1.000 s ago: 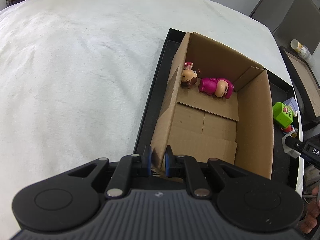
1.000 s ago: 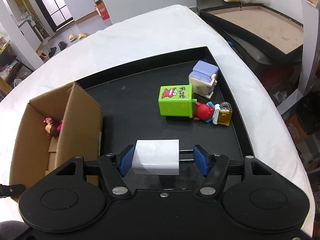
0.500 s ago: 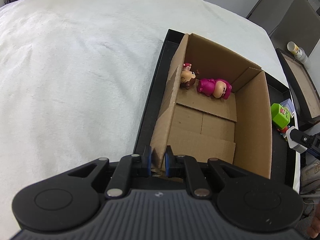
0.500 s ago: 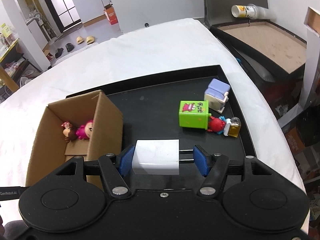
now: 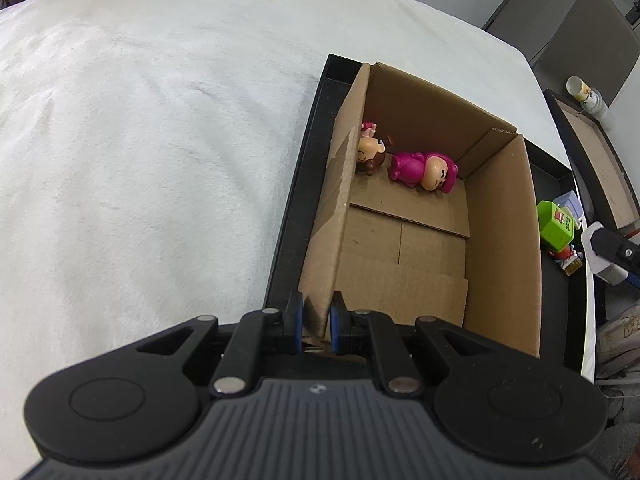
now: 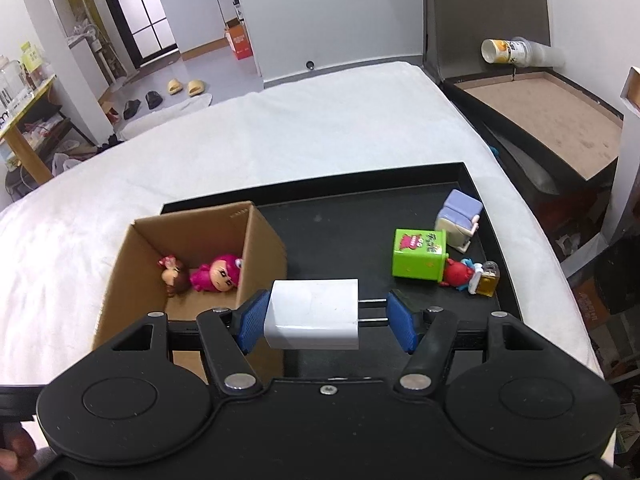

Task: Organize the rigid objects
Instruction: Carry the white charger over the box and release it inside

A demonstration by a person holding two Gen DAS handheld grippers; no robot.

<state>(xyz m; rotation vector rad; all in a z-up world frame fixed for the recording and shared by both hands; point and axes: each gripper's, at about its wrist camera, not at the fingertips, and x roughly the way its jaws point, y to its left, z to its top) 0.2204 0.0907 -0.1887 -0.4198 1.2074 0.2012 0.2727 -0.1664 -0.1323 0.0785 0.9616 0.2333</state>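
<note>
The right hand-held gripper pinches a white plug adapter end to end: one blue pad presses the adapter's blank end and the other pad meets the tips of its two metal prongs, so the block hangs sideways between the fingers. It hovers above a black tray, near the right wall of an open cardboard box that stands on the tray's left part. The left hand-held gripper is pressed nearly together, its blue pads clamping the near corner of the box's left wall. Inside the box, at the far end of its floor, two small dolls lie side by side: a pink figurine on its side and a brown-haired figurine against the left wall. On the tray to the right of the box, well apart from it, lies a green toy block with a cartoon face; a pale purple-and-cream toy sits just beyond it, and a small red figure and a little padlock rest beside its near corner. The tray lies on a bench covered with a white fleecy cloth.
</note>
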